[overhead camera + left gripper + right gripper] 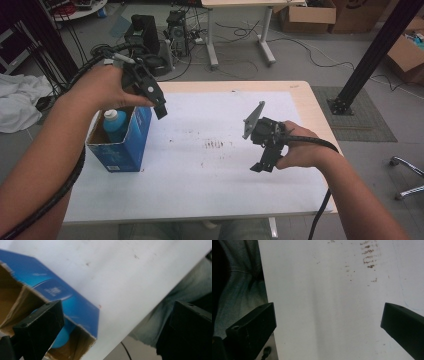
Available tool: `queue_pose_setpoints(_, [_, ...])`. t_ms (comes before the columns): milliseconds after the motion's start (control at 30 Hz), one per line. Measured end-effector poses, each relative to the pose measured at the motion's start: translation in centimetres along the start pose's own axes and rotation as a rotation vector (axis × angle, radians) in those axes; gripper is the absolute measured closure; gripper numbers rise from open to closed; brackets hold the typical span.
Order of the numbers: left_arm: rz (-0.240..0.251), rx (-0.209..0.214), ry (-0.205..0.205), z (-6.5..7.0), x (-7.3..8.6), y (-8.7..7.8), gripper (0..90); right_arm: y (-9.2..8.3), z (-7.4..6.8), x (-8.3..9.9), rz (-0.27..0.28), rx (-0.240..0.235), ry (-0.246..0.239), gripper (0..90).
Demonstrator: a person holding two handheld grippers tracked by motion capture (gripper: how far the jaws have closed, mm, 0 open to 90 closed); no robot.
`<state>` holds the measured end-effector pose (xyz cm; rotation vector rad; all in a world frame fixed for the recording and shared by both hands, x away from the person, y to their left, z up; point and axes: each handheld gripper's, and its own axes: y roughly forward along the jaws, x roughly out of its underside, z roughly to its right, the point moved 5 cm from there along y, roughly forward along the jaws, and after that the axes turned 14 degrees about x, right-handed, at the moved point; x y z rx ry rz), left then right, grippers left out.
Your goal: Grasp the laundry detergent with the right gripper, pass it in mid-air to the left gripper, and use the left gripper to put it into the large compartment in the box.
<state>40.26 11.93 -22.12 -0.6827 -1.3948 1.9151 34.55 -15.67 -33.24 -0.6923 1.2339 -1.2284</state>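
The work in hand is the bottle (114,121) and the blue box (123,141). The bottle stands upright inside the open box, at the left part of the table (200,190), and its white cap shows above the cardboard rim. I judge that the placing step is finished, because the bottle is in the box and nothing is between the jaws of either tool.

The left gripper (160,109) hangs in the air above the right edge of the box, not touching it. Its jaws are spread wide and hold nothing. In the left gripper view the box opening and the blue bottle (61,336) lie below the left jaw, and the white table surface lies between the two jaws. The left forearm comes in from the lower left, the wrist is raised, and the tool points down and to the right.

The right gripper (263,165) is well apart from the box, over the right half of the table. Its jaws are also wide and empty, and they point down toward the near edge. The right hand (300,150) holds it low, close to the surface, with the grey plate (253,120) on top tilted up.

The next move, as I judge it, calls for taking the left tool clear of the box without knocking the rim, since the cardboard is light and can tip.
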Motion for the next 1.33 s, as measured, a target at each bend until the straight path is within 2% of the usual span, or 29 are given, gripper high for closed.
queue_pose_setpoints(200, [-0.072, 0.051, 0.178, 1.8, -0.1, 2.6, 0.2, -0.3, 0.1, 0.1, -0.015, 0.009, -0.008, 0.0])
queue_pose_setpoints(300, [-0.107, 0.061, 0.235, 2.2, 0.0, 3.5, 0.2, -0.4, 0.4, 0.1, -0.024, 0.011, -0.009, 0.0])
queue_pose_setpoints(400, [-0.158, 0.08, 0.323, 2.8, 0.2, 4.7, 0.1, -0.6, 0.8, 0.1, -0.028, 0.01, -0.01, 0.0])
queue_pose_setpoints(567, [-0.198, 0.096, 0.402, 3.3, 0.3, 5.9, 0.2, -0.6, 1.3, 0.0, -0.033, 0.009, -0.012, 0.0])
queue_pose_setpoints(633, [-0.202, 0.1, 0.425, 3.5, 0.2, 6.2, 0.2, -0.6, 1.4, 0.0, -0.036, 0.008, -0.011, 0.0])
queue_pose_setpoints(800, [-0.221, 0.089, 0.436, 3.8, 0.1, 6.8, 0.1, -0.5, 1.5, -0.1, -0.036, 0.011, -0.008, 0.0])
queue_pose_setpoints(1067, [-0.223, 0.094, 0.483, 4.6, -0.2, 6.8, 0.1, -0.7, 1.6, -0.2, -0.03, 0.016, -0.003, 0.0])
queue_pose_setpoints(1333, [-0.228, 0.1, 0.498, 5.0, -0.2, 7.5, 0.1, -0.7, 1.4, -0.3, -0.031, 0.017, -0.006, 0.0])
